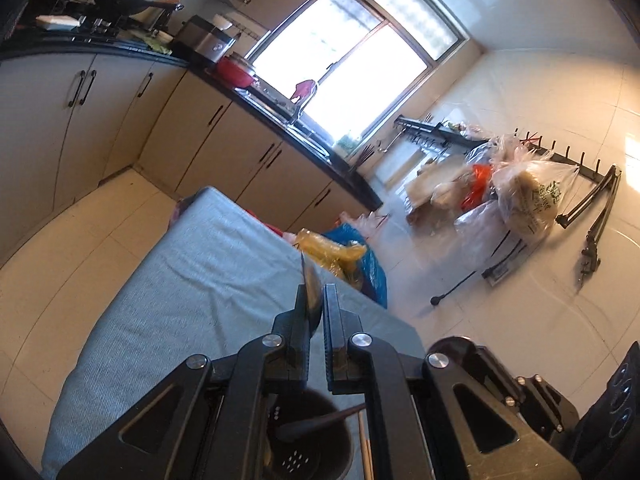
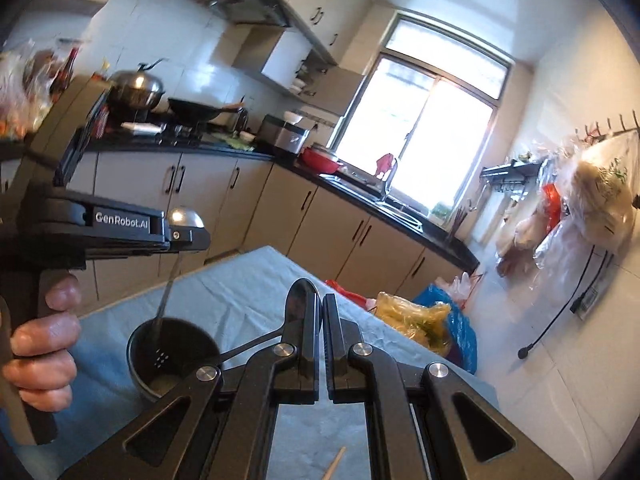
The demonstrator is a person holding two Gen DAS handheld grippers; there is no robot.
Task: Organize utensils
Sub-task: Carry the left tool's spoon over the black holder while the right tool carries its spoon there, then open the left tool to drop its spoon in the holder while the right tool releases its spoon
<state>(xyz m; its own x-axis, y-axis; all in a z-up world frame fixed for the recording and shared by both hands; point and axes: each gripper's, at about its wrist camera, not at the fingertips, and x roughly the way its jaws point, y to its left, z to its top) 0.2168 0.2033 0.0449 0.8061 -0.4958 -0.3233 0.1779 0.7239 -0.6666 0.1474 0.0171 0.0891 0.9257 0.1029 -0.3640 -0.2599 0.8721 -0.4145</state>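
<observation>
My left gripper (image 1: pixel 318 292) is shut on a metal spoon (image 1: pixel 310 280), whose bowl sticks up past the fingers. In the right wrist view, a hand (image 2: pixel 40 340) holds that left gripper (image 2: pixel 188 236) over the black utensil cup (image 2: pixel 172 352). There the metal spoon's (image 2: pixel 186 218) thin handle hangs down into the cup. My right gripper (image 2: pixel 320 300) is shut on a black spoon (image 2: pixel 302 300), with its handle running left toward the cup's rim. Under the left gripper, the cup (image 1: pixel 308 444) shows a dark handle across its mouth.
The table carries a blue-grey cloth (image 2: pixel 248 280). A wooden chopstick (image 2: pixel 336 466) lies on it near me. Yellow and blue plastic bags (image 2: pixel 432 320) sit off the table's far right corner. A dark counter with a sink (image 2: pixel 384 200) runs behind, and filled bags hang on the right wall (image 2: pixel 600 196).
</observation>
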